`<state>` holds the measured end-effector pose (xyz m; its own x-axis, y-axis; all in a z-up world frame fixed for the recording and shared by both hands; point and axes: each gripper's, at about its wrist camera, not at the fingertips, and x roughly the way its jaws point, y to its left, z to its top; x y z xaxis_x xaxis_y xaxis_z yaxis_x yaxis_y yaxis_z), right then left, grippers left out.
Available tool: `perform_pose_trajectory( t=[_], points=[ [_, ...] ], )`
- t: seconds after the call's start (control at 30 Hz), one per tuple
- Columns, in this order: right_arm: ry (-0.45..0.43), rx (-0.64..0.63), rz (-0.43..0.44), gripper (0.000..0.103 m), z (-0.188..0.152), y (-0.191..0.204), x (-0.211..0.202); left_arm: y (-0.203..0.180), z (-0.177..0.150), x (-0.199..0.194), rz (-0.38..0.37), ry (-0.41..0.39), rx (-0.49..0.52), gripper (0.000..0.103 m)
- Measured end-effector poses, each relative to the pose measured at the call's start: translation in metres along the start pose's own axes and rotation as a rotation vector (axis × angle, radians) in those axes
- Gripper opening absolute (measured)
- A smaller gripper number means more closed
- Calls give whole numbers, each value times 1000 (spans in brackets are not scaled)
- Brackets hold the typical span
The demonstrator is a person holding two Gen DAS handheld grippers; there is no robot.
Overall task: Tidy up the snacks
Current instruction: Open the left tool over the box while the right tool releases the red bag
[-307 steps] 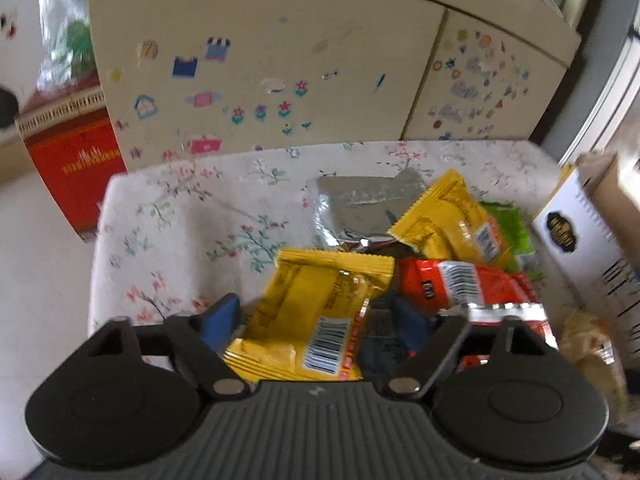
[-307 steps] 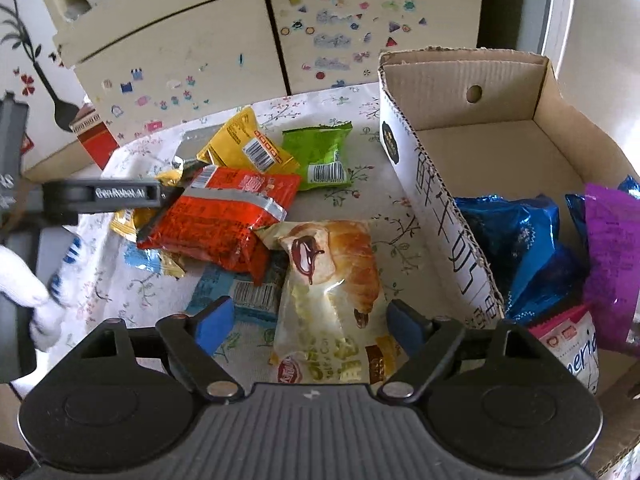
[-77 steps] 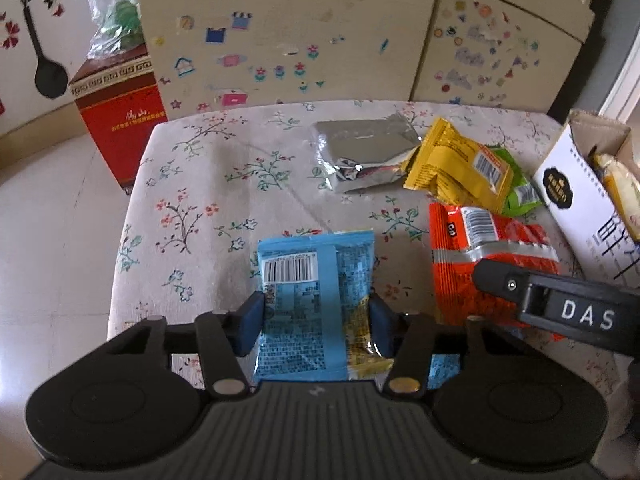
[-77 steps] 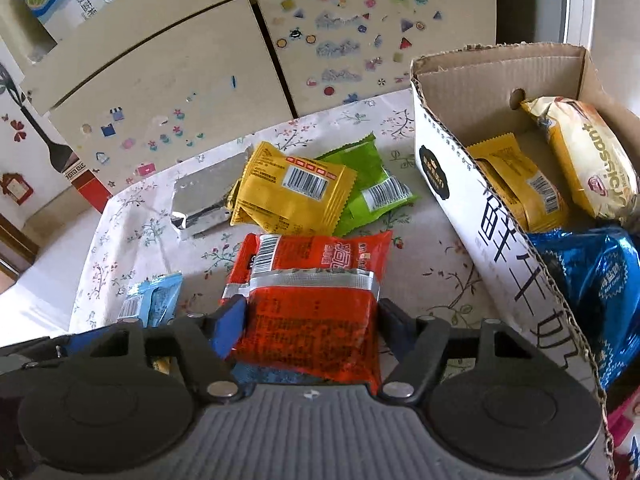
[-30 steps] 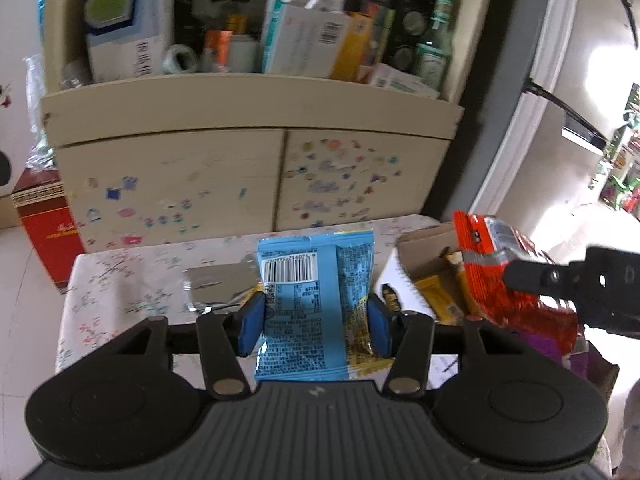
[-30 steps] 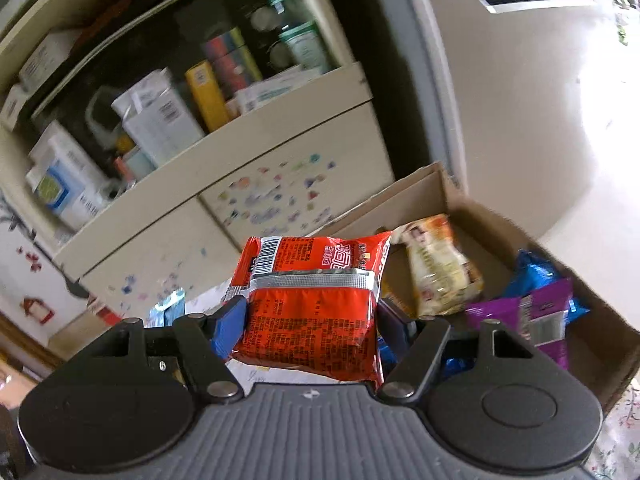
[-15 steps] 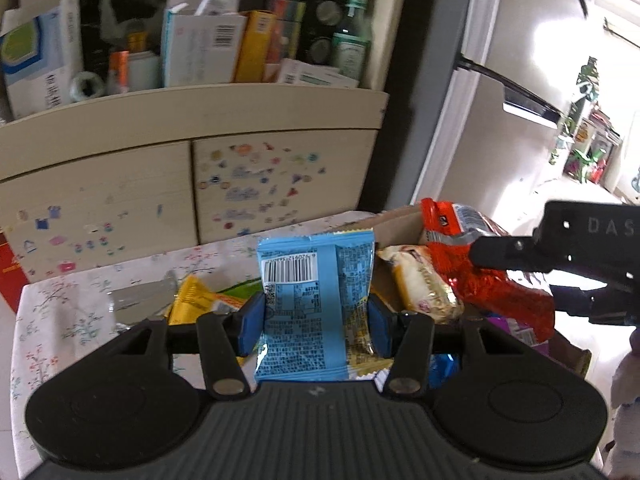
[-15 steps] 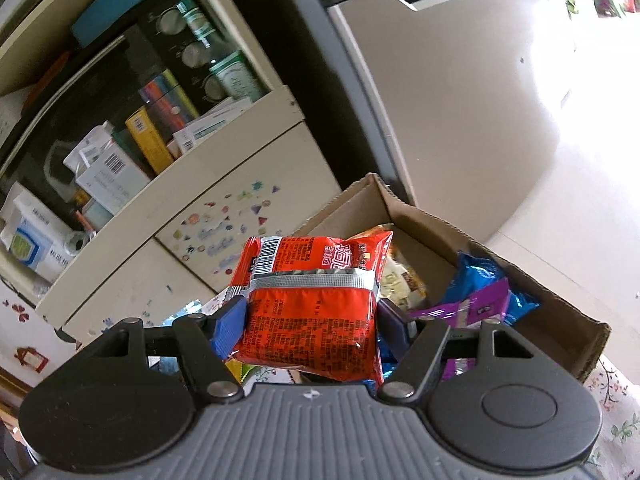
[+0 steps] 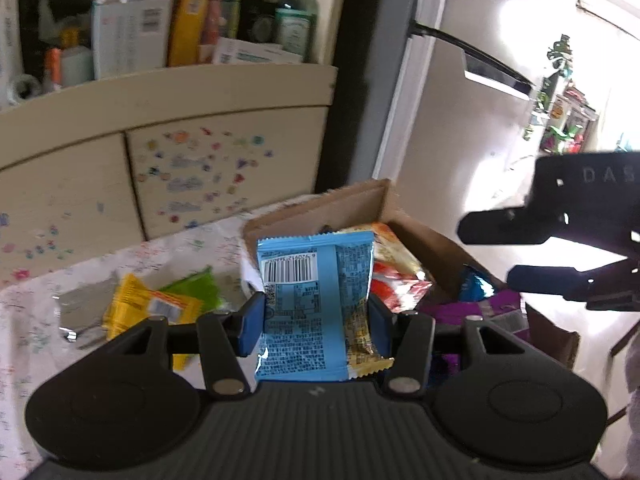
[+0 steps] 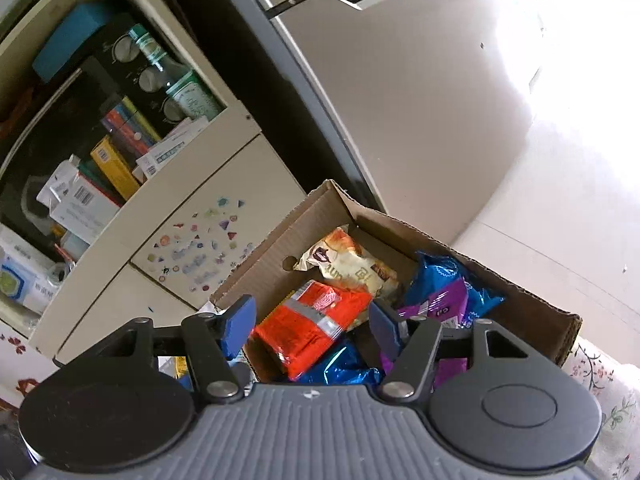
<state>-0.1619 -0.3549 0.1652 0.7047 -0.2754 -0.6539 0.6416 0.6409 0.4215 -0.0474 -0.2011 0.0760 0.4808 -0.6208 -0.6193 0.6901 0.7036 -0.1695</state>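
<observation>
- Left gripper [image 9: 316, 318] is clamped on the blue packet [image 9: 316, 304], pads pressing both side edges, barcode facing up, the packet upright between the fingers.
- That packet is held in the air in front of the box [image 9: 344, 204], not yet inside it.
- Right gripper [image 10: 312, 326] stands apart with nothing pinched; its jaws have just been closing a little, and the red packet [image 10: 312, 326] lies loose in the box below the gap, clear of both pads.
- From the left wrist view the right gripper [image 9: 492, 252] shows as a dark shape off to the right, above the box.
- In the box [image 10: 520, 292]: the red packet lies tilted over a shiny blue bag [image 10: 448, 280], a croissant pack [image 10: 348, 264] behind it by the far wall, a purple pack [image 10: 436, 304] to the right.
- Out on the floral cloth [image 9: 24, 320], left of the box: a yellow packet [image 9: 140, 304] lies over a green packet [image 9: 200, 292], touching.
- Behind it all, a stickered cabinet [image 9: 200, 168] with crowded shelves above.
</observation>
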Motion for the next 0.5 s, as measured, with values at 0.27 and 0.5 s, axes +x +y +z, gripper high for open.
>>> perform_pose_trajectory(
  t=[0.27, 0.5],
  points=[
    [2, 25, -22, 71, 0, -7, -1, -16, -6, 11, -91, -25, 24, 63],
    [-23, 3, -34, 72, 0, -4, -2, -24, -1, 0, -138, -68, 46, 90]
  ],
)
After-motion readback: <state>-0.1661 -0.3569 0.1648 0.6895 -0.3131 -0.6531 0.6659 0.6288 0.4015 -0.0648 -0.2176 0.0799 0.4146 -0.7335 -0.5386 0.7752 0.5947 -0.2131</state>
